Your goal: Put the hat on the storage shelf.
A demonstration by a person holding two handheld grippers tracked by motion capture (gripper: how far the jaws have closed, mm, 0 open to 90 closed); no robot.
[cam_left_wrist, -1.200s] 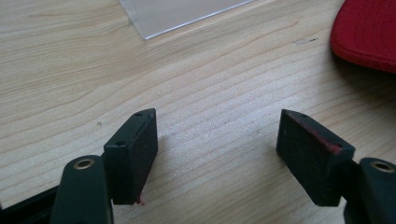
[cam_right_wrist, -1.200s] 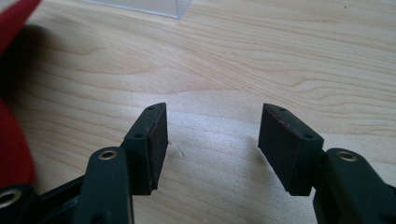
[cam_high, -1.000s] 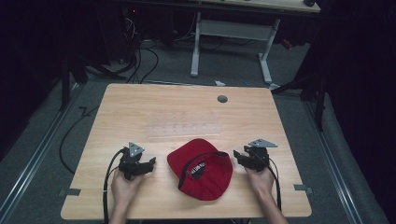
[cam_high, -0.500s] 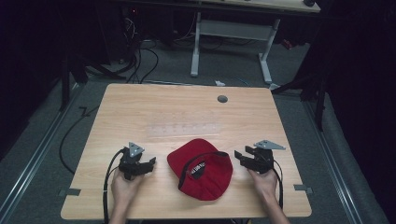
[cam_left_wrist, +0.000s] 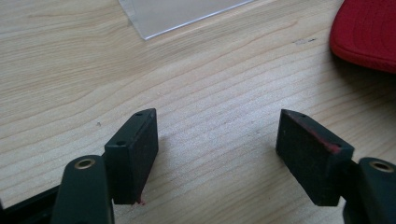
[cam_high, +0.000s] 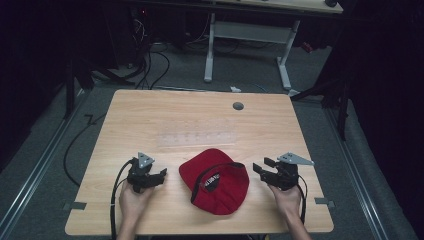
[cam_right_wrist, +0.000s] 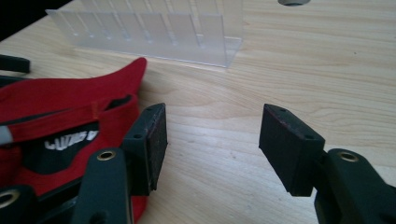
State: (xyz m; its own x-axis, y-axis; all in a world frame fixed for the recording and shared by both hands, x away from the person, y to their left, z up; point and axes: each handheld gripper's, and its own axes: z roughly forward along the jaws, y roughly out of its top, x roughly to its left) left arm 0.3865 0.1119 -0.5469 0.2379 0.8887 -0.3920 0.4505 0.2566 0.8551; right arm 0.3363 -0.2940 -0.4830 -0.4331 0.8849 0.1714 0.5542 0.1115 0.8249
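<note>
A red cap [cam_high: 215,181] lies upside down on the wooden table [cam_high: 150,120], near the front edge, its black inner label facing up. My left gripper [cam_high: 159,176] rests on the table just left of the cap, open, jaws pointing toward it; the cap's red edge [cam_left_wrist: 369,32] shows at the upper right of the left gripper view. My right gripper [cam_high: 260,166] sits just right of the cap, open with nothing between its jaws. In the right gripper view the cap [cam_right_wrist: 60,116] lies beside the left jaw.
A clear plastic rack with slots [cam_high: 197,138] lies on the table behind the cap, also seen as the clear rack [cam_right_wrist: 149,32]. A grey cable hole [cam_high: 238,106] sits near the table's far edge. Beyond the table are a desk frame and cables on the floor.
The right gripper has shifted slightly right, away from the cap's rim. The left gripper and the cap stay as they were.
</note>
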